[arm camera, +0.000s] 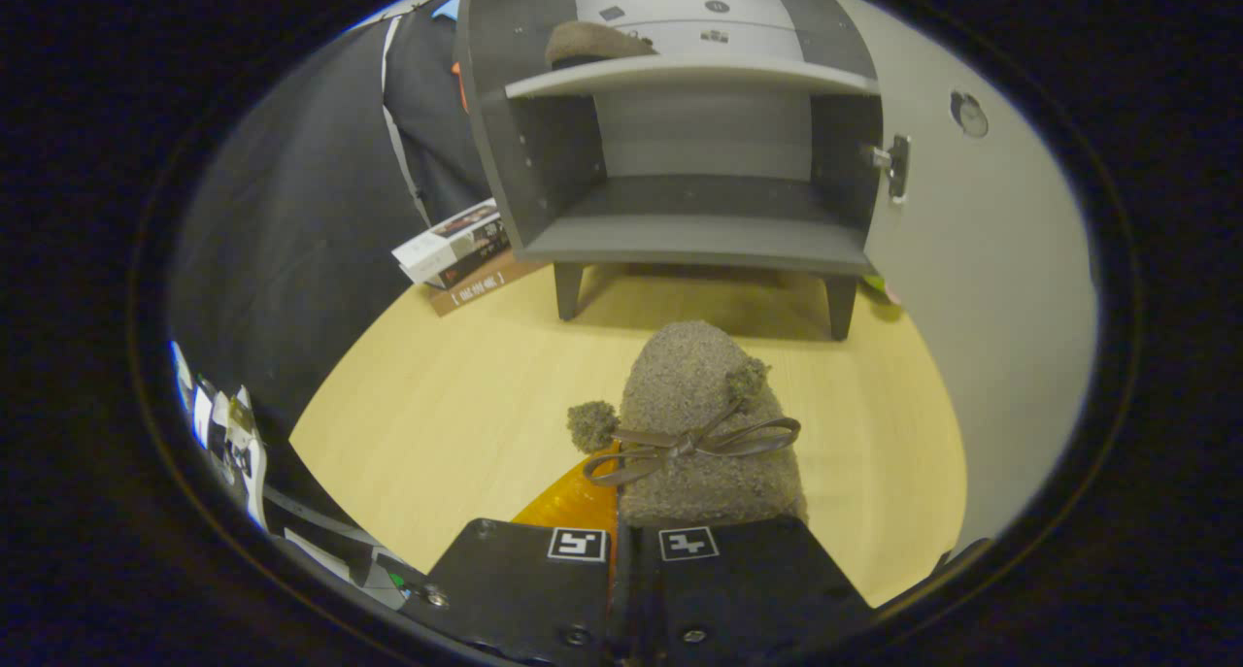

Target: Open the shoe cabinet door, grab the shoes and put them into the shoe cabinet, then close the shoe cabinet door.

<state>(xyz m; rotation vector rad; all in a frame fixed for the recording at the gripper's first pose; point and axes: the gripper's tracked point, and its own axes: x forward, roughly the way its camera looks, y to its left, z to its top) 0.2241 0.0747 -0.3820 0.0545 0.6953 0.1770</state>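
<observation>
1. The fuzzy grey-brown slipper with a brown bow and pompoms (704,424) is carried toe-first, above the pale wooden floor (437,424) and short of the cabinet
2. The gripper (636,550) has its fingers nearly together, pinching the slipper's heel
3. The dark grey open shoe cabinet (694,240) stands ahead, its mate (592,41) on the upper shelf
4. Risk, I judge: the soft heel slips, or the toe catches the lower shelf's front edge
5. Stacked books (456,250) lie at the cabinet's left leg; their print is unreadable

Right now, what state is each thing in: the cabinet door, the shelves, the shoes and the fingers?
Cabinet door: swung open.
Upper shelf: holds one shoe.
Lower shelf: bare.
Second shoe: gripped at its heel, toe toward the cabinet.
Fingers: closed together on the shoe.
</observation>
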